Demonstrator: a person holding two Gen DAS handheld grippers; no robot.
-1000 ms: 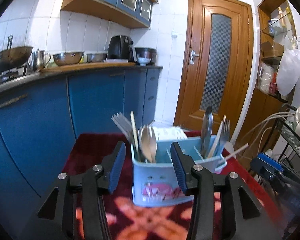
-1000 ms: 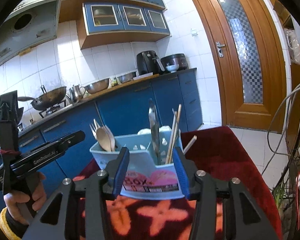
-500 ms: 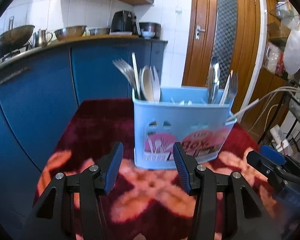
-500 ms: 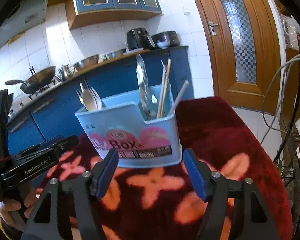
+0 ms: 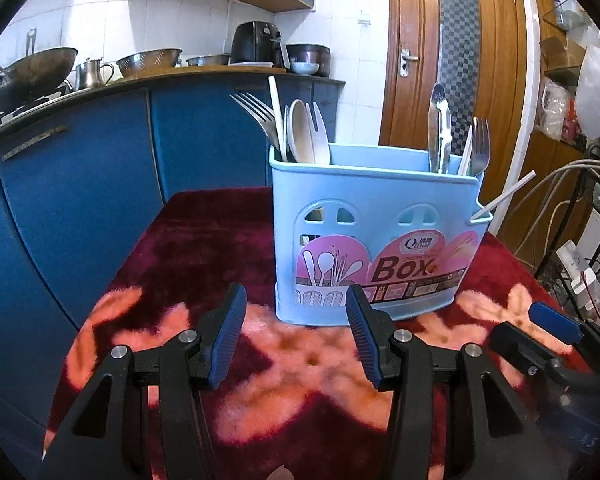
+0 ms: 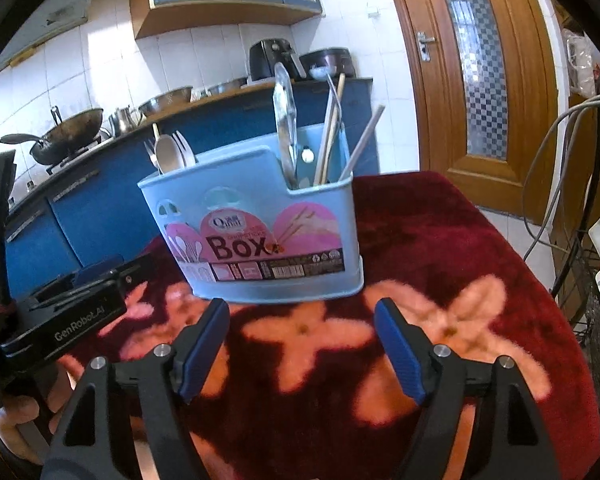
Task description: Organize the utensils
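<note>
Both grippers, left point(image 5: 296, 334) and right point(image 6: 302, 346), had pulled back from the box point(image 5: 374, 236), open and empty; the sorting looked done.

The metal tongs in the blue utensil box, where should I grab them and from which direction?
Grip the tongs near their top, coming from above. They stand upright, taller than the neighbouring fork, and the box hides their lower half.

Left gripper point(image 5: 296, 336), right gripper point(image 6: 302, 346) agape.
</note>
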